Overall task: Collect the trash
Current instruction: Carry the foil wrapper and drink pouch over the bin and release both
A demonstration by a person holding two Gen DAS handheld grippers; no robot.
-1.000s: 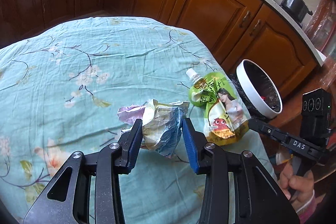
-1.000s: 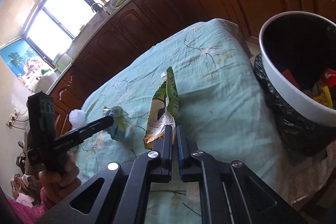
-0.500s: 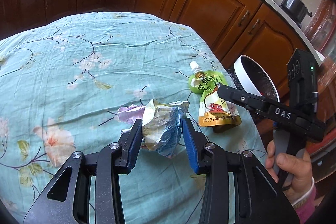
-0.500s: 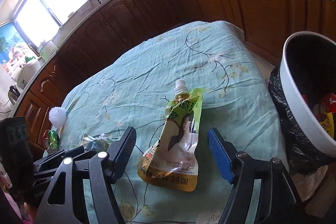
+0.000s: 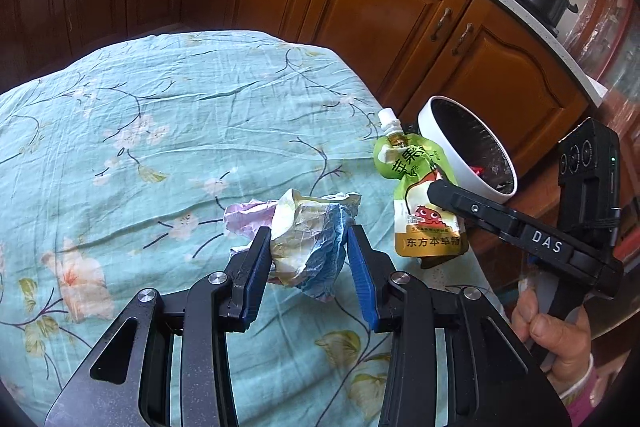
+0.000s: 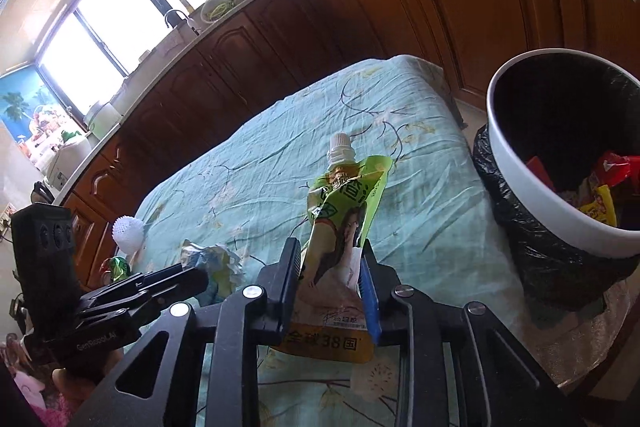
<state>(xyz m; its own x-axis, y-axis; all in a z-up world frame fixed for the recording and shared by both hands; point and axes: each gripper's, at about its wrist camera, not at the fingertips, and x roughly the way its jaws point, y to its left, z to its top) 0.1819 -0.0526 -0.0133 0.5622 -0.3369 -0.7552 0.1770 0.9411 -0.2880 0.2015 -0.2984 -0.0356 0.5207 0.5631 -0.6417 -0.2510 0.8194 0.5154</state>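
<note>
On the teal floral tablecloth (image 5: 168, 115), near its right edge, two pieces of trash, each flanked by a gripper's fingers

Left gripper (image 5: 308, 259): clamped on a crumpled paper wad (image 5: 308, 239), blue pads pressing its two sides; wad bunched up between the fingers, white, pale purple and blue, its lower part down at the cloth. Seen from the right wrist view as a small crumpled lump (image 6: 212, 259) at the tip of the left gripper (image 6: 188, 277), to the left of the pouch

Right gripper (image 6: 330, 267): closing around a green and yellow drink pouch (image 6: 340, 227), lower half of the pouch between the two fingers, pads at or nearly at its edges; cannot tell for sure whether pressing. Pouch lying flat, white screw cap pointing toward the far cabinets, printed figure facing up. From the left wrist view, same pouch (image 5: 416, 187) just right of the wad, partly covered by the right gripper's dark finger

White trash bin (image 6: 520, 179) with black liner just beyond the table's right edge, red and yellow wrappers inside. Also in the left wrist view (image 5: 440, 131), just past the pouch

Far left of the table: a small white ball (image 6: 128, 233) and something shiny green and red (image 6: 116, 265)
</note>
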